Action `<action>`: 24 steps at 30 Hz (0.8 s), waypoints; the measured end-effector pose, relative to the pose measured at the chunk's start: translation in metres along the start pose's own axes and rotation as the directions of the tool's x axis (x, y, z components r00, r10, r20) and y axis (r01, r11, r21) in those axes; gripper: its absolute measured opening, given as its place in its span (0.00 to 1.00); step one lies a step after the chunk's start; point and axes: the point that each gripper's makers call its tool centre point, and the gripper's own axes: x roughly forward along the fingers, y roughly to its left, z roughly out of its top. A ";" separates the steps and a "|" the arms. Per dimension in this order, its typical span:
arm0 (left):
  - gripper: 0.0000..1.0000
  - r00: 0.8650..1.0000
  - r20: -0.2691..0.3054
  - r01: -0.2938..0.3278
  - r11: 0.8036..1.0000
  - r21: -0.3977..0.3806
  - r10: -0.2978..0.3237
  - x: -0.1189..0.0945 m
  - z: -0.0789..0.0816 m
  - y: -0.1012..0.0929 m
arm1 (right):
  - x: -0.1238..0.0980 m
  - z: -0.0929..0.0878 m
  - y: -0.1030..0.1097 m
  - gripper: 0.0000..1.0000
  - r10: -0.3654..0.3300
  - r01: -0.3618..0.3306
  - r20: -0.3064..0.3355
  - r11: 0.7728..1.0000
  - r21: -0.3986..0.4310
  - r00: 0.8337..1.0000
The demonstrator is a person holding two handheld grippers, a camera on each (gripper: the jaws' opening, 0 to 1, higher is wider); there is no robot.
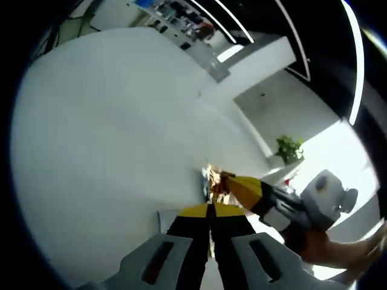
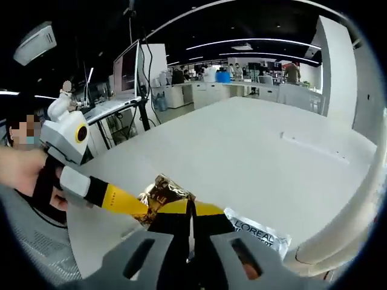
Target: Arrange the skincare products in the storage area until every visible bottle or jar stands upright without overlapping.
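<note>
Right gripper view: the right claw (image 2: 190, 212), jaws pressed together, meets the left claw's yellow tips on one crinkled gold sachet (image 2: 164, 194) near the desk's (image 2: 254, 145) near edge. One silver L'Oréal sachet (image 2: 257, 232) lies flat just beside it. Left gripper view: the left claw (image 1: 210, 211) is likewise pressed together, its tips at the gold sachet; the right claw enters from the right.
</note>
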 end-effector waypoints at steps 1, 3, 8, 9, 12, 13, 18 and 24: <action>0.00 1.000 -0.002 -0.004 1.000 -0.002 0.004 0.002 0.001 0.003 | 0.003 0.000 -0.001 0.01 -0.001 0.001 -0.003 1.000 -0.002 1.000; 0.00 1.000 -0.007 -0.010 1.000 -0.001 0.010 0.007 0.006 0.008 | 0.010 -0.001 -0.006 0.01 -0.008 0.008 -0.016 1.000 0.014 1.000; 0.00 0.999 -0.038 -0.036 0.999 0.013 0.036 0.025 0.010 0.019 | 0.028 -0.011 -0.018 0.01 -0.038 0.040 -0.066 0.998 0.039 0.997; 0.00 0.997 -0.051 -0.049 0.998 0.026 0.050 0.028 0.010 0.022 | 0.031 -0.014 -0.019 0.01 -0.044 0.047 -0.079 0.998 0.037 0.996; 0.00 0.995 -0.066 -0.066 0.997 0.045 0.069 0.034 0.011 0.027 | 0.035 -0.019 -0.023 0.01 -0.056 0.060 -0.097 0.997 0.041 0.994; 0.00 0.994 -0.073 -0.075 0.996 0.051 0.079 0.035 0.011 0.029 | 0.036 -0.021 -0.024 0.01 -0.057 0.062 -0.103 0.997 0.043 0.993; 0.00 0.989 -0.105 -0.094 0.992 0.082 0.102 0.037 0.006 0.034 | 0.039 -0.029 -0.022 0.01 -0.058 0.061 -0.137 0.998 0.023 0.989; 0.00 0.980 -0.146 -0.110 0.981 0.161 0.134 0.037 0.001 0.040 | 0.041 -0.033 -0.018 0.01 -0.065 0.067 -0.162 0.998 0.006 0.985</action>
